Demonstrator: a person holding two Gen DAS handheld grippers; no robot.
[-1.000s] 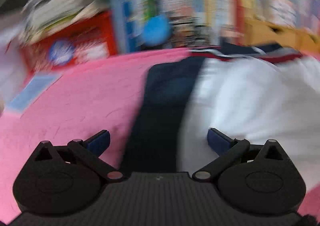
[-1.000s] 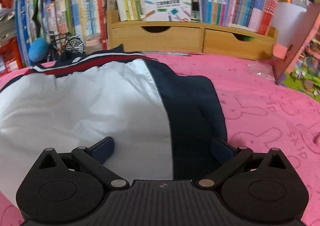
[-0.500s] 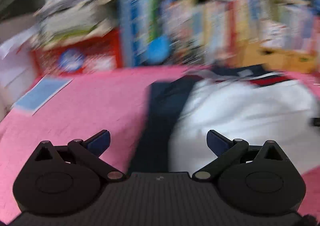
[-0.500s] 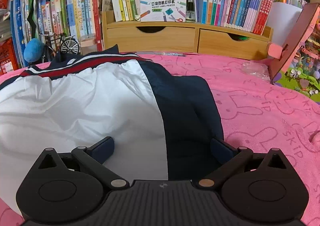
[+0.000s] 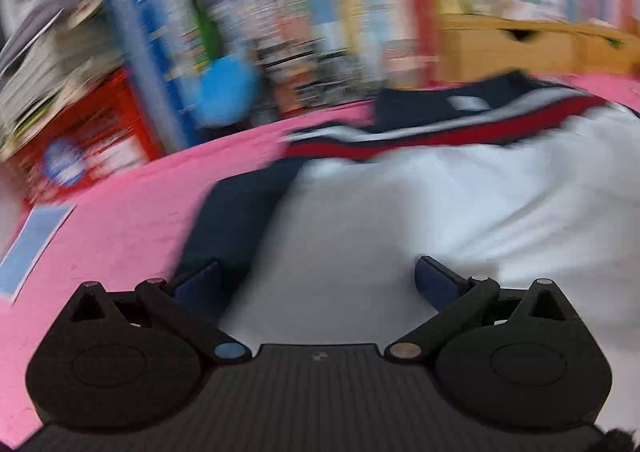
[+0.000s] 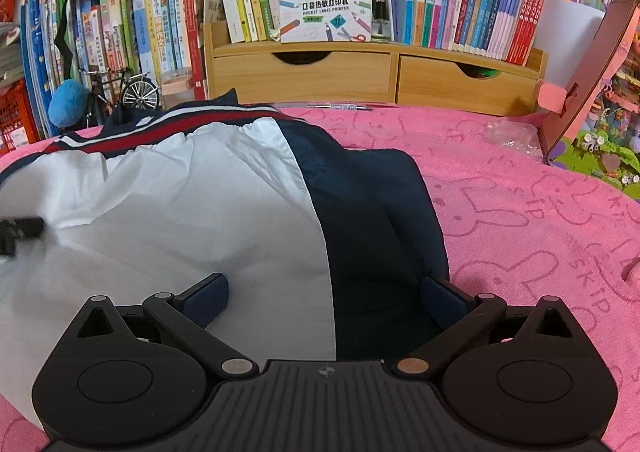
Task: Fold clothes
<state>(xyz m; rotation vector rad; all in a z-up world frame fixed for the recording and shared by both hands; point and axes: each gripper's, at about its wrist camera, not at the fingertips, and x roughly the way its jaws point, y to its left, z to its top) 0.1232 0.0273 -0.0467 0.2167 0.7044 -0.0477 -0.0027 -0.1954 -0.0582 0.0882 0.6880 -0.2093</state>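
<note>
- Garment (image 6: 192, 220): white body with navy side panels and a red-and-white striped band at its far end. It lies flat on the pink cloth (image 6: 540, 220) covering the surface, in front of the wooden drawer unit (image 6: 376, 72).
- Long axis of the garment runs away from both cameras, from the near hem toward the drawer unit.
- Right gripper (image 6: 324, 292): jaws spread, holding nothing, straddling the seam between the white body and the right navy panel at the near hem.
- Left gripper (image 5: 316, 276): jaws spread, empty, straddling the left navy panel and the white body. View is motion-blurred; contact with the fabric cannot be told.
- Judgement: each gripper is nearest its own near corner. The hem lies directly ahead of and under both, so a paired pinch and a lift toward the striped band looks the likely fold.
</note>
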